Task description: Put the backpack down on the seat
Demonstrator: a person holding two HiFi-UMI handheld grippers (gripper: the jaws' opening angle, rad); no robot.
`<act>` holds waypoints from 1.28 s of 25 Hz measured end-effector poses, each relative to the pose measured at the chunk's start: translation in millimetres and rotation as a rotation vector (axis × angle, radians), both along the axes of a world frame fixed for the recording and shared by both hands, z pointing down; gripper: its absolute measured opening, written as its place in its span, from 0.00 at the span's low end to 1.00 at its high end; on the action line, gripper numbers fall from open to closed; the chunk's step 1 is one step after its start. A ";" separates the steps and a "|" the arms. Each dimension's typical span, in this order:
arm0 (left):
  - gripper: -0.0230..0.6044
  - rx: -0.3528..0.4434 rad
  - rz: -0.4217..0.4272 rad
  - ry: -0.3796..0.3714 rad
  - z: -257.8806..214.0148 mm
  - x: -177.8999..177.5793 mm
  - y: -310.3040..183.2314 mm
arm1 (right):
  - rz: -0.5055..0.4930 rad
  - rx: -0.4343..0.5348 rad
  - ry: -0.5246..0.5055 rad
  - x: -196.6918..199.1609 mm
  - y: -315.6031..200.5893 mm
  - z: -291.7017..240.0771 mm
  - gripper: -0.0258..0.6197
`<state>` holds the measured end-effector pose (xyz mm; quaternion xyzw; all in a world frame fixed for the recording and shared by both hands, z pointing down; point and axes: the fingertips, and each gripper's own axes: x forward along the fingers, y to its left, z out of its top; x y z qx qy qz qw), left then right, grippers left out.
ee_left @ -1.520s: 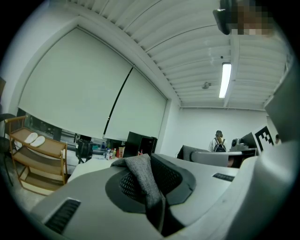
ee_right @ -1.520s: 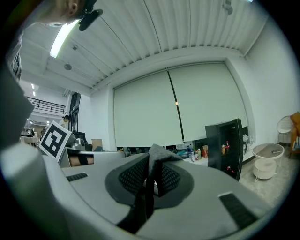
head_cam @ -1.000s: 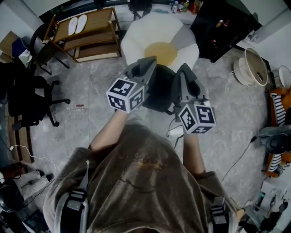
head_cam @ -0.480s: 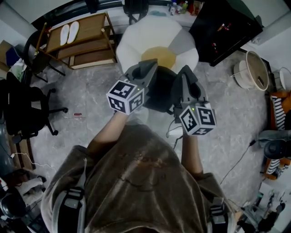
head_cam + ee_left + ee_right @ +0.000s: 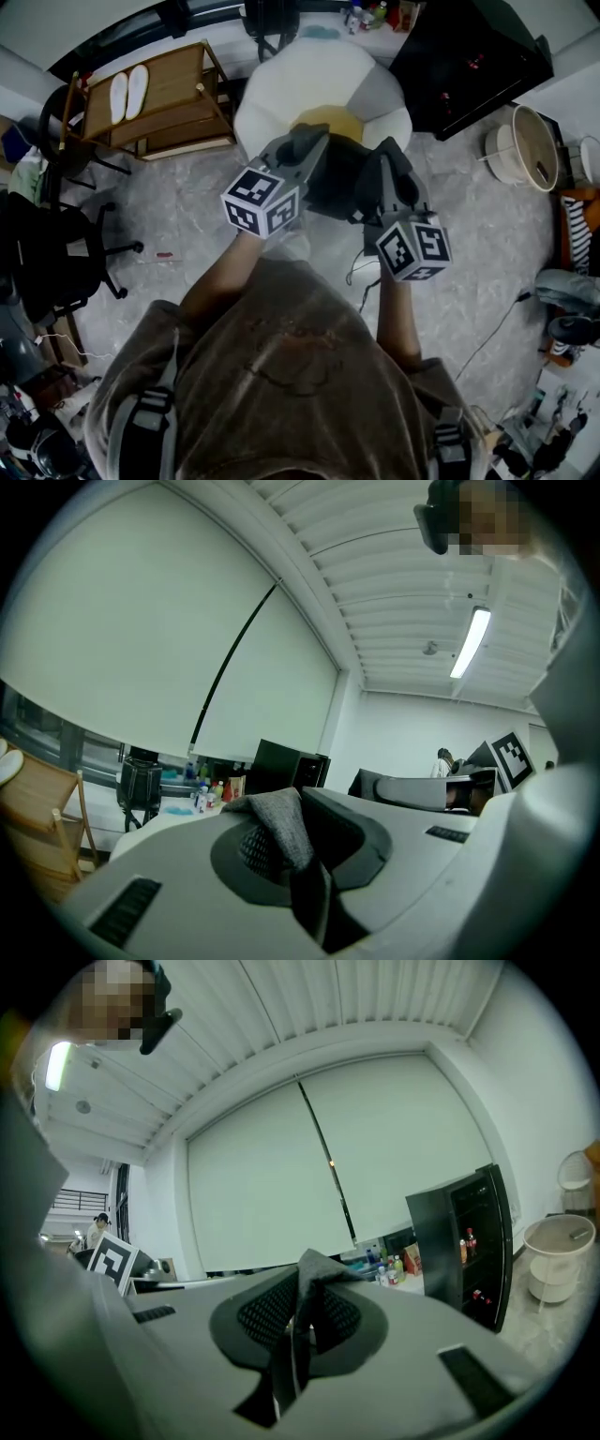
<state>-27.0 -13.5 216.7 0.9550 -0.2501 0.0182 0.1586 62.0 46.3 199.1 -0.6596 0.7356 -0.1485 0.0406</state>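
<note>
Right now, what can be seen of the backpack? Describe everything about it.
The backpack is a dark, soft-looking mass held up between the two grippers in the head view. The left gripper and the right gripper are each shut on a fold of its grey woven fabric, which pokes up between the pads. It overlaps the near edge of the white seat with the yellow centre; whether it touches it cannot be told. No zips or pockets can be made out.
</note>
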 end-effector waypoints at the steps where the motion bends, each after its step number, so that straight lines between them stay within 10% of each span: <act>1: 0.09 -0.003 0.006 -0.001 0.6 2.5 -10.3 | 0.001 0.002 -0.009 2.3 -9.4 0.2 0.08; 32: 0.09 -0.059 -0.037 -0.052 64.2 91.3 -190.3 | -0.095 -0.055 -0.027 95.1 -193.3 61.3 0.08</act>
